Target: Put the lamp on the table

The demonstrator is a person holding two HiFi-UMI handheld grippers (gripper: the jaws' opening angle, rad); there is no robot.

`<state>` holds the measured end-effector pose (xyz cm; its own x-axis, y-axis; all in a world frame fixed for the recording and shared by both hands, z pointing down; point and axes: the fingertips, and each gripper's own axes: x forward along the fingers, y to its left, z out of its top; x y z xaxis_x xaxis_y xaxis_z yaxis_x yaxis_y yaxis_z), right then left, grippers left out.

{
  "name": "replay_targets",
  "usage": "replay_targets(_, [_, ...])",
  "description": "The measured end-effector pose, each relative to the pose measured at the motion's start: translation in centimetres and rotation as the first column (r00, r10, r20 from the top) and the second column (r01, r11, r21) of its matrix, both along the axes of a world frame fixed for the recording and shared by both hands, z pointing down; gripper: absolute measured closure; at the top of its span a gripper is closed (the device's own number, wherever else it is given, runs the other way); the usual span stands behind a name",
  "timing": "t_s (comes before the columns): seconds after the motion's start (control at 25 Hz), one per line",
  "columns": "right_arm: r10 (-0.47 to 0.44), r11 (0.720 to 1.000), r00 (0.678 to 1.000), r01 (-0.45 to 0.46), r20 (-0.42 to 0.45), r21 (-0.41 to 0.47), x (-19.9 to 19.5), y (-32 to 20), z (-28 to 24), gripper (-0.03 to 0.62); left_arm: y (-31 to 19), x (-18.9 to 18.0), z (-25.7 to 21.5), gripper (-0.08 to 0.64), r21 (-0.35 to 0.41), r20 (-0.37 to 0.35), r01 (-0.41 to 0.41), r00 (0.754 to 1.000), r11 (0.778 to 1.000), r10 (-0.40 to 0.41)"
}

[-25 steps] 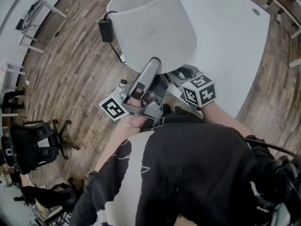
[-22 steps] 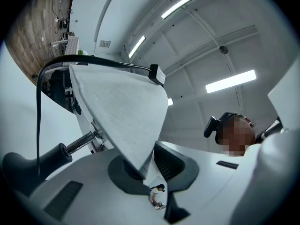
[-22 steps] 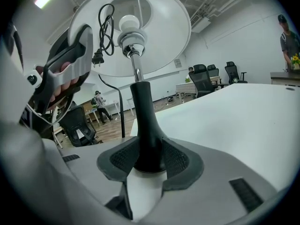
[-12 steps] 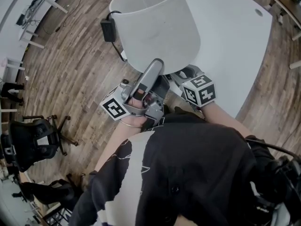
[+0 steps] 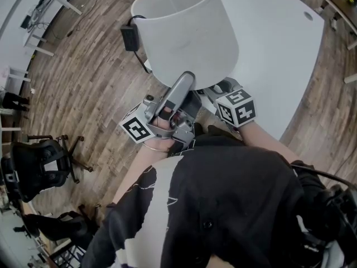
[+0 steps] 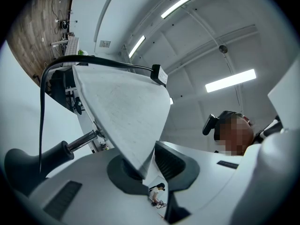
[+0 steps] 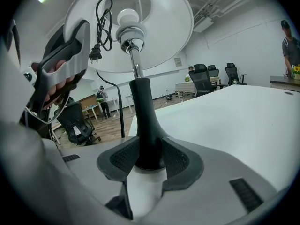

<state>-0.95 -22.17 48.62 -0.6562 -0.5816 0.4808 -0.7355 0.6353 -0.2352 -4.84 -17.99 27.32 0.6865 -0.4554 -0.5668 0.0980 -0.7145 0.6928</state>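
Open-plan office. I see black swivel chairs (image 7: pixel 205 80) at white desks (image 7: pixel 185 86), a big white table (image 5: pixel 279 54), wood-plank floor (image 5: pixel 83 88), strip lights (image 6: pixel 229 80) overhead, a person (image 7: pixel 289 43) standing across the room.

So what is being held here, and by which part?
The lamp, by its black stem, in the right gripper. The left gripper's jaws are opening, the rim of the lampshade between them.
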Motion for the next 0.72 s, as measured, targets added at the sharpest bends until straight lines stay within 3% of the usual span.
replay_targets(0.72, [-0.005,1.0,0.999,0.005,-0.042,0.005,0.09,0.14,0.62,0.436,0.59,0.24,0.27,0.509,0.002,-0.003,-0.012,1.0,1.0,0.012])
